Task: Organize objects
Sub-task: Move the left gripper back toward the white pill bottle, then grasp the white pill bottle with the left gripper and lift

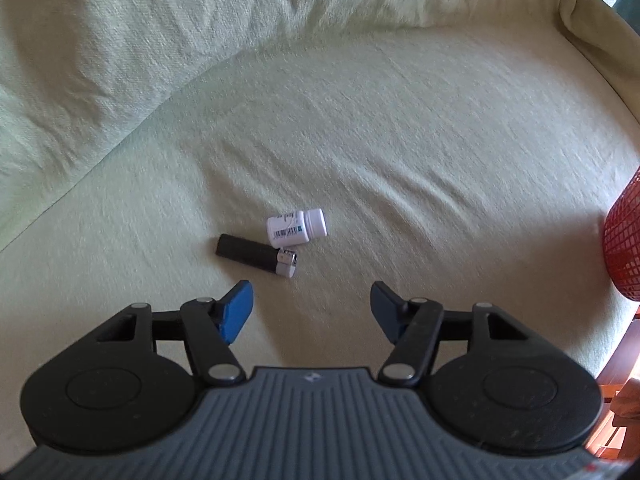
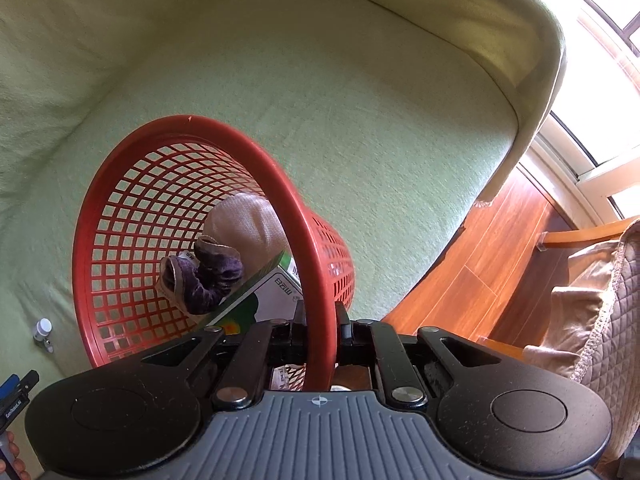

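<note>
A white pill bottle point(image 1: 297, 227) lies on its side on the pale green sofa seat, touching a black lighter point(image 1: 256, 255) just in front of it. My left gripper point(image 1: 312, 304) hovers a little short of both, open, nothing between its blue pads. My right gripper point(image 2: 322, 326) is shut on the rim of a red mesh basket point(image 2: 132, 216), which stands tilted on the seat. Inside the basket lie a grey-and-purple sock bundle point(image 2: 216, 276) and a green-and-white box point(image 2: 260, 300). The bottle point(image 2: 42, 328) and lighter show small to the basket's left.
The sofa backrest point(image 1: 200, 20) rises behind the objects. The basket's wall point(image 1: 624, 248) shows at the right edge of the left wrist view. A wooden floor point(image 2: 480, 264), a quilted cushion point(image 2: 600, 312) and a bright window lie beyond the sofa's edge.
</note>
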Demonstrator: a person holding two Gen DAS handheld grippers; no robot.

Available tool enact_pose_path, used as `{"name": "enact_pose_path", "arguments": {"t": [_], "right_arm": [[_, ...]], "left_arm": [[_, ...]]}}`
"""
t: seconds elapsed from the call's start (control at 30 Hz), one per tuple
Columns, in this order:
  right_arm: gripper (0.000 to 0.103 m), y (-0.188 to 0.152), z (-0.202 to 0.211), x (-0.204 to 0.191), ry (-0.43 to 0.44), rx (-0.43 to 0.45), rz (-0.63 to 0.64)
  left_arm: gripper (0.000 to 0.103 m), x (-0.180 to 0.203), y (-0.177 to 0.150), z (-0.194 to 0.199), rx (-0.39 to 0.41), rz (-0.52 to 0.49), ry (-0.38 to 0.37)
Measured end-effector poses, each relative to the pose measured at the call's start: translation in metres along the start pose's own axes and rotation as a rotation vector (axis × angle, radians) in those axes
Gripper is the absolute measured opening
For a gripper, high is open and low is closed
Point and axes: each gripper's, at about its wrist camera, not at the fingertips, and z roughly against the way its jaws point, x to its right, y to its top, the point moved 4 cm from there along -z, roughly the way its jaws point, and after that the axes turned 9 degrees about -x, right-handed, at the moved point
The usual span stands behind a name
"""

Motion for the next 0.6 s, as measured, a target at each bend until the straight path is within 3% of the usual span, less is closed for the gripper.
{"name": "enact_pose_path", "arguments": {"t": [0.3,0.6], "right_arm": [[0.007,0.002,0.001,-0.001,-0.015,0.006,-0.041],[0.007,0.003,0.003,-0.002,-0.029,0.013,-0.063]], "left_arm": [[0.061,-0.024,0.033,-0.051,-0.064,0.118,-0.037],[0.061,-0.027,0.051,-0.075,-0.08,0.142,-0.042]]}}
